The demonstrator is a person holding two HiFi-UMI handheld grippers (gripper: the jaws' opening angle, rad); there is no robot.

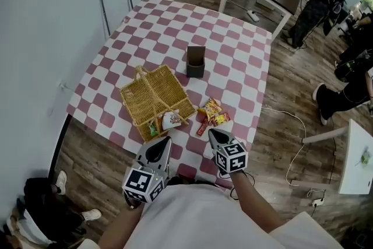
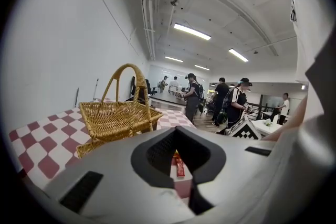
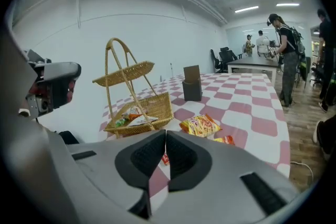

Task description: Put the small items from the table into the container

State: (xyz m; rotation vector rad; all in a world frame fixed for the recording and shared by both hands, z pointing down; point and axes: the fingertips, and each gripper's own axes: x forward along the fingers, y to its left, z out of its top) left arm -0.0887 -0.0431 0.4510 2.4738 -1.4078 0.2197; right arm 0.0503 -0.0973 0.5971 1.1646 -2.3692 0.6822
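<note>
- Over the checkered tabletop (image 1: pixel 233 38), head view: a wicker basket (image 1: pixel 145 99) holds a few packets; snack packets (image 1: pixel 211 109) and a red stick (image 1: pixel 201 129) lie just beside it, with the left gripper (image 1: pixel 164 141) and right gripper (image 1: pixel 213 133) near.
- Left gripper view: jaws together, empty; the wicker basket (image 2: pixel 113 118) stands ahead.
- Right gripper view: jaws all but together, empty; the snack packets (image 3: pixel 200 125) lie beyond.

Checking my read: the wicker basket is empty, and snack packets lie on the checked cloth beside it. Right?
Not empty: the head view shows the wicker basket already holding items in its near compartment. The snack packets do lie on the checked cloth beside it.
</note>
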